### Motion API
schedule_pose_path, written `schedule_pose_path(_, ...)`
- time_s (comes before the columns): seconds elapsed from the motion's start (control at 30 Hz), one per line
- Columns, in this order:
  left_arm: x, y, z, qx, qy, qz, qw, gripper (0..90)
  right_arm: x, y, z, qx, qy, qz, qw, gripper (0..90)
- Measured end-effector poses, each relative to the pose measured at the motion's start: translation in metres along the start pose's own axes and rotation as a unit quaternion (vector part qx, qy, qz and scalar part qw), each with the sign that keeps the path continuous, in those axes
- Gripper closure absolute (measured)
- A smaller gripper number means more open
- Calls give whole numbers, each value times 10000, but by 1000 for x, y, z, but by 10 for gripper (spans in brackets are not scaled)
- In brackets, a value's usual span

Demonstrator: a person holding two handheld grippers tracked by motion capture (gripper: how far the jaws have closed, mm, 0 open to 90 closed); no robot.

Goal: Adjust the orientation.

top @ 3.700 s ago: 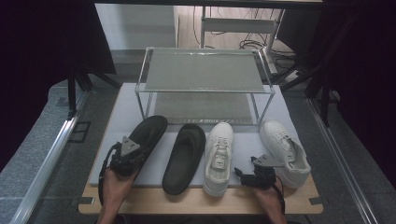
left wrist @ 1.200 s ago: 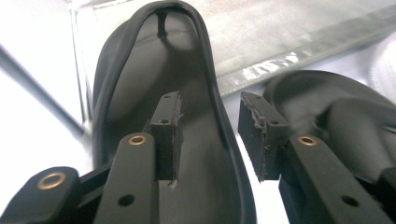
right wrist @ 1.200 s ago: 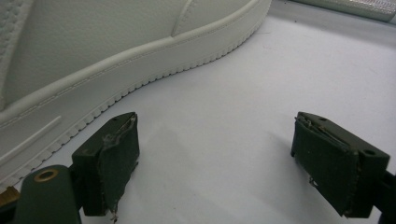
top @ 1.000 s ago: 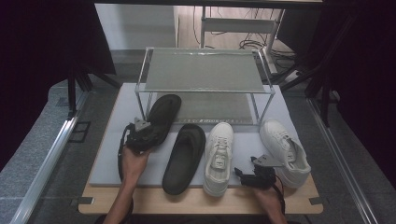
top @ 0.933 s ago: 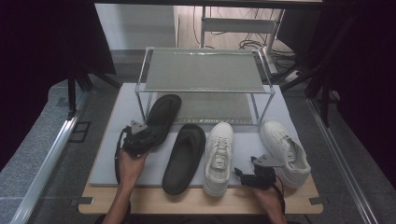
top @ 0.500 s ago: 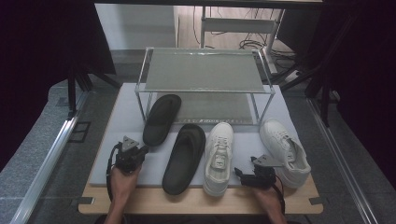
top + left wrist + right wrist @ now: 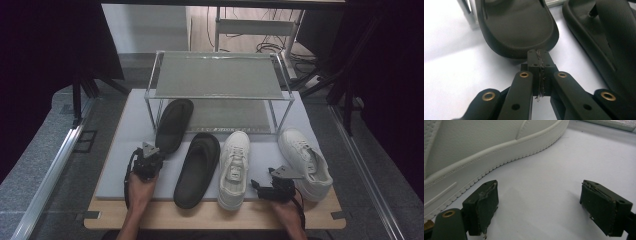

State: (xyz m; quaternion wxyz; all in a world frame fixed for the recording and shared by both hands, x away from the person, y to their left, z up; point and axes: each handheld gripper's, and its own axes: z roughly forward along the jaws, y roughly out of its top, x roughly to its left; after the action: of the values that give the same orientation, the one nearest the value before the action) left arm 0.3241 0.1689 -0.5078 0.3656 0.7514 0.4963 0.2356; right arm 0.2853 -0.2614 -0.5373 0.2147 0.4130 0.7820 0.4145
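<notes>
work: shoes going onto the two-tier wire rack (image 7: 218,75), as I read it
done: one black slide (image 7: 173,124) lies with its toe under the rack's lower shelf, heel out on the mat
left: second black slide (image 7: 196,168), both white sneakers (image 7: 235,167) (image 7: 304,162) in a row in front of the rack
left gripper (image 7: 540,62): jaws have just closed, pads together, nothing between, tip just off the placed slide's heel
right gripper (image 7: 537,202): jaws wide, empty, beside the sneaker sole
surface: pale mat (image 7: 122,150) on a wooden board (image 7: 200,220)
room: dark surround, grey floor, cables behind
</notes>
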Motion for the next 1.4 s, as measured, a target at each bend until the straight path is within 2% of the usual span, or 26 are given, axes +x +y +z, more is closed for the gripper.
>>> schedule_pose_path(0.53, 2, 20, 28, 16, -22, -3, 10000, 886, 0, 0, 0, 0, 1, 1, 10000, 150)
schedule_pose_path(0.77, 2, 31, 41, 8, 6, -41, 10000, 886, 0, 0, 0, -1, 3, 2, 10000, 150)
schedule_pose_path(1.23, 1, 50, 66, 134, 121, 35, 9998, 886, 0, 0, 0, -2, 4, 5, 10000, 150)
schedule_pose_path(1.4, 0, 53, 72, 105, 138, -29, 9998, 886, 0, 0, 0, -2, 5, 6, 10000, 150)
